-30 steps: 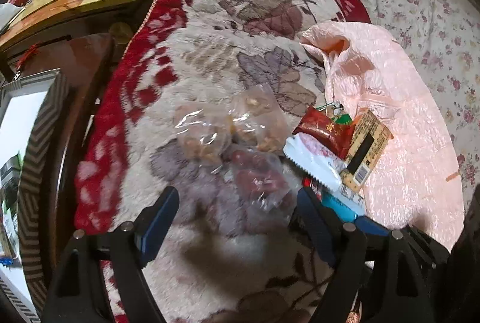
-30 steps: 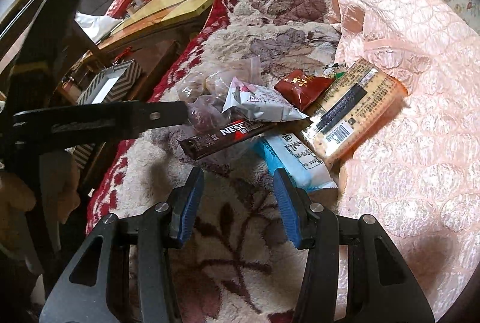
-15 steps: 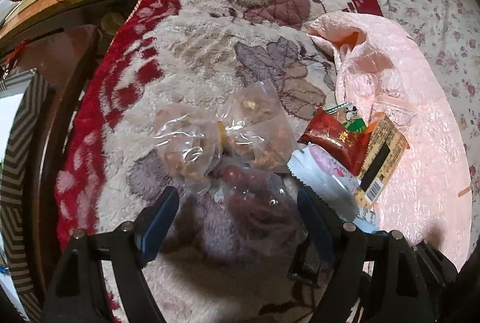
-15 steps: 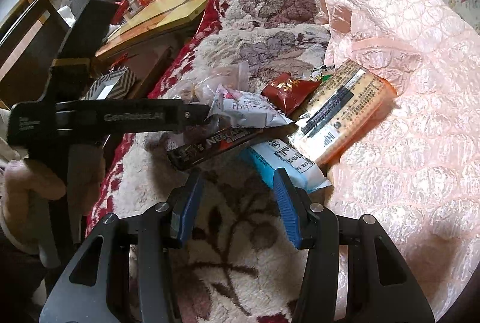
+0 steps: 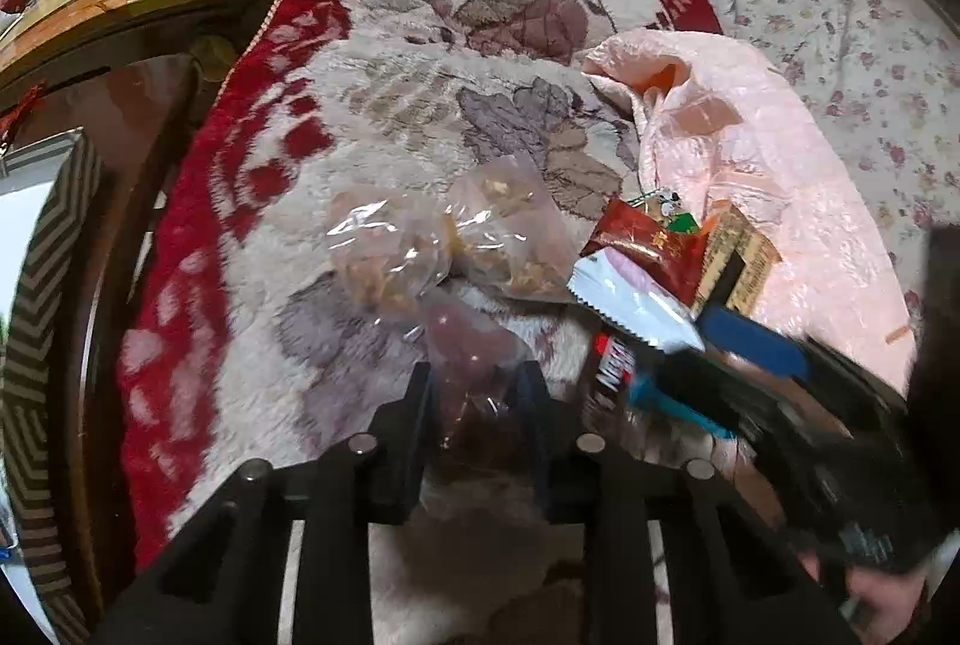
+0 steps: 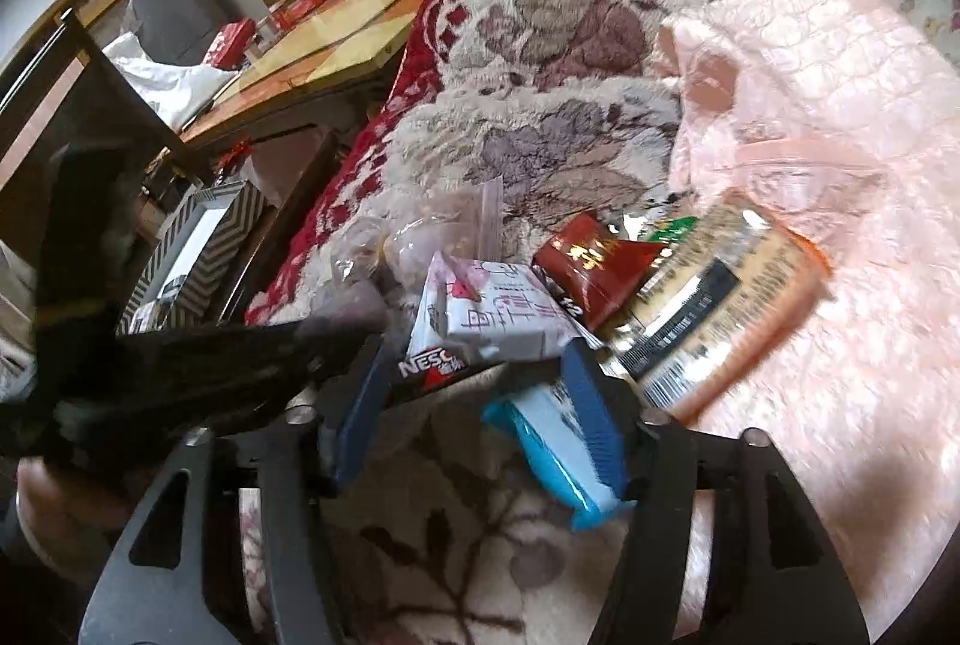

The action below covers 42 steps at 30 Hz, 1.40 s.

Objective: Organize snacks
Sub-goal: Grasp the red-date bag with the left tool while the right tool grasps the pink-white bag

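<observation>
A clear bag of dark red dates (image 5: 465, 339) lies on the floral blanket, and my left gripper (image 5: 477, 393) is closing on it, its pads squeezing the bag's near end. Two clear bags of nuts (image 5: 384, 255) lie just beyond it. My right gripper (image 6: 480, 405) is opening over the near end of a dark Nescafe stick (image 6: 435, 366), with its right finger over a blue packet (image 6: 540, 435); the pads press on nothing. A white-and-pink packet (image 6: 492, 309), a red packet (image 6: 588, 261) and a tan cracker pack (image 6: 720, 303) are piled behind.
A pink bubble-wrap bag (image 5: 750, 147) spreads to the right of the pile. The blanket's red border (image 5: 180, 285) drops off at the left, where a striped box (image 6: 198, 237) and a wooden table (image 6: 336, 39) stand. A hand (image 5: 882, 591) holds the right gripper.
My left jaws have gone from wide apart to pinching the date bag. My right gripper has pushed forward to the Nescafe stick and blue packet, and its jaws have widened.
</observation>
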{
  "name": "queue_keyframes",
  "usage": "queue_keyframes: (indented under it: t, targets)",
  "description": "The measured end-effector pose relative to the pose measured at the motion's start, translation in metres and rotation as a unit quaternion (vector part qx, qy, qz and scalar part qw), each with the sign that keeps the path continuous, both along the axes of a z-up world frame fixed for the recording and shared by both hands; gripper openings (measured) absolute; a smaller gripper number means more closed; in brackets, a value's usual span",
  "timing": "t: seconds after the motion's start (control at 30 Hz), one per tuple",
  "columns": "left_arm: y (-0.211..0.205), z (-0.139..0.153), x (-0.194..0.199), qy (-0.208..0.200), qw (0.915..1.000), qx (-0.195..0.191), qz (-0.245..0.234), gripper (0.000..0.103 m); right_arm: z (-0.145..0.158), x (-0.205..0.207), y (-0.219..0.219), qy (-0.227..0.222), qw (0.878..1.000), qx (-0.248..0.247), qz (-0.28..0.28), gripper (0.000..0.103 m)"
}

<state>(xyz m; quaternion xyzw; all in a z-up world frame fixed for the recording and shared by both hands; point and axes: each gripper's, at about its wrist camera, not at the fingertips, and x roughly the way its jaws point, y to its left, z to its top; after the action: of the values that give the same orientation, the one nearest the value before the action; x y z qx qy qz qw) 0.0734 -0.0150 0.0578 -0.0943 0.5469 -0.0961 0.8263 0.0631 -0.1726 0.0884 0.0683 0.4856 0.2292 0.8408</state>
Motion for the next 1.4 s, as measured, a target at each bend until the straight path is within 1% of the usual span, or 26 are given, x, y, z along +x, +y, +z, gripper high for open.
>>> queue_keyframes:
  t: [0.13, 0.27, 0.33, 0.4, 0.47, 0.5, 0.57, 0.6, 0.67, 0.73, 0.77, 0.8, 0.83, 0.87, 0.93, 0.97, 1.0, 1.03, 1.1, 1.13, 1.27, 1.4]
  targets:
    - [0.013, 0.004, -0.013, 0.000, 1.0000, -0.004, 0.000, 0.024, -0.008, 0.018, 0.010, 0.007, 0.999, -0.033, 0.011, 0.063]
    - [0.030, 0.003, -0.022, 0.004, 0.9999, -0.015, 0.007, 0.022, -0.018, 0.035, 0.011, 0.032, 0.999, -0.021, 0.015, 0.063]
    - [0.038, 0.002, -0.024, 0.006, 0.9997, -0.022, 0.009, 0.022, -0.023, 0.037, 0.014, 0.040, 0.999, -0.024, 0.020, 0.063]
    - [0.040, 0.001, -0.023, 0.011, 0.9995, -0.031, 0.006, 0.022, -0.024, 0.035, 0.019, 0.039, 0.998, -0.026, 0.030, 0.063]
    - [0.039, 0.000, -0.022, 0.014, 0.9994, -0.031, -0.001, 0.022, -0.026, 0.034, 0.025, 0.040, 0.998, -0.030, 0.047, 0.066]
    - [0.038, 0.000, -0.022, 0.012, 0.9995, -0.030, 0.001, 0.023, -0.028, 0.034, 0.029, 0.041, 0.997, -0.041, 0.057, 0.067]
    - [0.035, -0.001, -0.020, 0.012, 0.9995, -0.029, 0.006, 0.025, -0.031, 0.034, 0.033, 0.033, 0.994, -0.071, 0.072, 0.067]
    - [0.035, -0.001, -0.019, 0.013, 0.9994, -0.031, 0.008, 0.029, -0.034, 0.037, 0.034, 0.037, 0.993, -0.081, 0.077, 0.067]
    - [0.031, -0.004, -0.016, 0.020, 0.9992, -0.032, 0.012, 0.037, -0.036, 0.040, 0.033, 0.043, 0.993, -0.075, 0.080, 0.067]
    - [0.028, -0.007, -0.013, 0.026, 0.9991, -0.029, 0.016, 0.054, -0.034, 0.042, 0.031, 0.040, 0.994, -0.065, 0.078, 0.067]
    - [0.026, -0.009, -0.011, 0.029, 0.9989, -0.032, 0.020, 0.056, -0.032, 0.042, 0.030, 0.039, 0.995, -0.058, 0.078, 0.067]
    - [0.025, -0.010, -0.010, 0.030, 0.9986, -0.037, 0.021, 0.058, -0.030, 0.041, 0.030, 0.033, 0.995, -0.049, 0.079, 0.061]
    - [0.024, -0.011, -0.009, 0.030, 0.9985, -0.041, 0.020, 0.058, -0.029, 0.040, 0.030, 0.028, 0.995, -0.048, 0.080, 0.051]
    - [0.021, -0.012, -0.008, 0.030, 0.9985, -0.042, 0.018, 0.058, -0.029, 0.039, 0.030, 0.023, 0.995, -0.053, 0.081, 0.051]
    - [0.014, -0.017, -0.008, 0.030, 0.9991, -0.029, 0.008, 0.056, -0.029, 0.035, 0.032, 0.017, 0.995, -0.060, 0.084, 0.049]
    - [0.012, -0.019, -0.009, 0.028, 0.9994, -0.019, 0.003, 0.053, -0.028, 0.033, 0.033, 0.013, 0.994, -0.062, 0.086, 0.049]
    - [0.010, -0.019, -0.011, 0.022, 0.9998, -0.005, -0.001, 0.041, -0.028, 0.031, 0.033, 0.010, 0.994, -0.063, 0.087, 0.048]
    - [0.010, -0.019, -0.013, 0.017, 0.9998, 0.003, -0.005, 0.037, -0.027, 0.029, 0.032, 0.008, 0.994, -0.063, 0.087, 0.048]
    - [0.015, -0.019, -0.015, 0.019, 0.9997, -0.013, -0.009, 0.032, -0.025, 0.023, 0.030, 0.003, 0.994, -0.064, 0.084, 0.047]
    - [0.018, -0.019, -0.017, 0.021, 0.9996, -0.016, -0.009, 0.031, -0.024, 0.021, 0.029, 0.000, 0.995, -0.062, 0.082, 0.047]
    - [0.029, -0.017, -0.027, 0.019, 0.9998, -0.008, -0.002, 0.030, -0.017, 0.008, 0.026, -0.010, 0.995, -0.054, 0.078, 0.046]
    - [0.037, -0.007, -0.040, 0.008, 0.9999, -0.007, 0.007, 0.030, -0.008, -0.008, 0.031, -0.022, 0.995, -0.050, 0.082, 0.046]
